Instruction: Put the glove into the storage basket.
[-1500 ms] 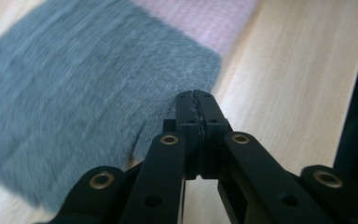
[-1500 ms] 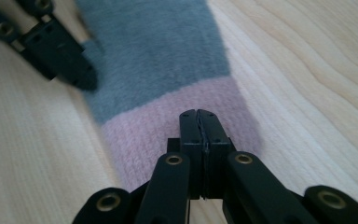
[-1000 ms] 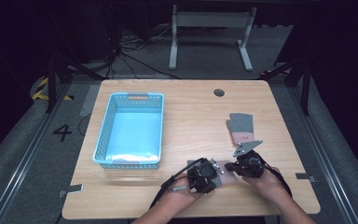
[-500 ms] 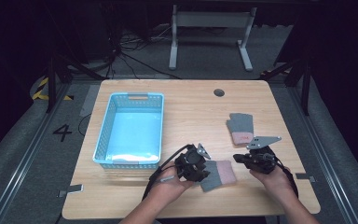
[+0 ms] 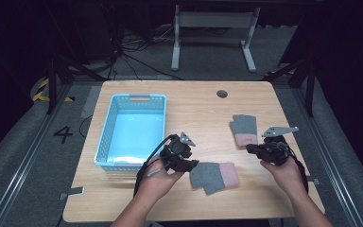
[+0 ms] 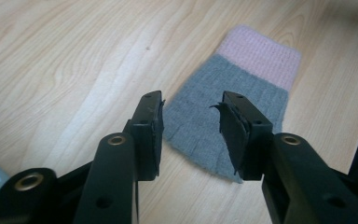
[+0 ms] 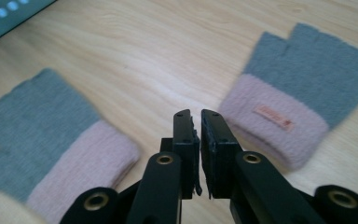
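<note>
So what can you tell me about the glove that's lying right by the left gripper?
The near glove is a fingerless knitted one, grey over the hand with a pink ribbed cuff. It looks soft and woolly. It lies flat on the wooden table, cuff pointing toward the person's right, grey finger end toward the left gripper. That gripper's jaws stand open just above the grey edge; whether they touch it is unclear. Its twin lies apart, farther back.

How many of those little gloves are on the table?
2. One glove lies near the front edge by the left tool; the other glove lies farther back, near the right tool.
</note>
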`<state>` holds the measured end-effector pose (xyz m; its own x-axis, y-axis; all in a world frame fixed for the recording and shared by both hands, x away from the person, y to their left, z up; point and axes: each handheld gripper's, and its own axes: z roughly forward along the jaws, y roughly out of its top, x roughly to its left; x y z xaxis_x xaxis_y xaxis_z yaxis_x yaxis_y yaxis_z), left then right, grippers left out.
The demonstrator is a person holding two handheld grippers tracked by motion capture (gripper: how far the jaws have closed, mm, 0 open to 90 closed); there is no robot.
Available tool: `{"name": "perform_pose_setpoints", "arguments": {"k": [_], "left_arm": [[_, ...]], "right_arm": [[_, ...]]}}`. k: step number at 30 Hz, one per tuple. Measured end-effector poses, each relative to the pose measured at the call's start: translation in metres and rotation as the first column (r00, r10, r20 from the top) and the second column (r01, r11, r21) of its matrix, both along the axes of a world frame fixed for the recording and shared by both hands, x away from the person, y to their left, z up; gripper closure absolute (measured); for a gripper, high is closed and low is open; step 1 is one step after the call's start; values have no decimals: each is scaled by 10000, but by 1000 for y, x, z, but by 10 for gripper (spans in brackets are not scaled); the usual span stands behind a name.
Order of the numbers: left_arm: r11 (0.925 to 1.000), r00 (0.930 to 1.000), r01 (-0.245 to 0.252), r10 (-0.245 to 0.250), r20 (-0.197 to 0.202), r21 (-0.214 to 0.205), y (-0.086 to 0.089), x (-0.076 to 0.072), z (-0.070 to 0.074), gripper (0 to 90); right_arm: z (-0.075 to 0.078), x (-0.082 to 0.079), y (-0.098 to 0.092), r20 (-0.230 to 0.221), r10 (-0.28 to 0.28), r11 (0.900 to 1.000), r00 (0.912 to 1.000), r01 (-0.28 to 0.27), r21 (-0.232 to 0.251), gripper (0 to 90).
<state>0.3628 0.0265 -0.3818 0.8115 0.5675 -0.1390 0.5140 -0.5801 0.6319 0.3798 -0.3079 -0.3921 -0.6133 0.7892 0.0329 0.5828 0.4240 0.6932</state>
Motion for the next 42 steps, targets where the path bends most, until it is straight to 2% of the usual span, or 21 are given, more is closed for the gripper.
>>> {"name": "perform_pose_setpoints", "arguments": {"k": [4,6,9,13,15,20,25,36,40,42], "left_arm": [[9999,9998,-103,101,152,91,4,-1,2,624],[9999,9998,-115,115,158,6,6,-2,2,621],[9999,9997,-133,133,187,10,8,-2,2,621],[9997,9997,-228,229,117,-93,12,0,2,598],[9997,9996,-222,224,146,-97,13,0,3,589],[9995,9995,-256,259,157,-173,14,0,4,573],[9994,9994,-298,301,164,-186,16,-1,5,565],[9996,9996,-274,275,115,-109,18,-1,5,571],[9996,9995,-283,284,118,-88,18,-1,5,571],[9997,9996,-253,254,129,-77,18,-1,5,571]], "right_arm": [[6,18,-4,-130,-447,9989,9989,446,-115,814],[9,27,-5,-215,-640,9979,9977,637,-153,798],[11,40,-7,-388,-1037,9945,9939,1030,-193,776],[13,58,-8,-634,-1498,9887,9867,1492,-137,737],[12,67,-6,-783,-1770,9841,9811,1753,-281,713],[4,86,-3,-1201,-2050,9787,9714,2016,-400,675],[-5,100,0,-1581,-2398,9703,9579,2313,-704,644],[-24,125,3,-2400,-3253,9442,9146,3005,-1348,610],[-31,129,3,-2562,-3450,9363,9030,3119,-1616,597],[-33,130,4,-2615,-3440,9367,9018,3103,-1620,596]]}}
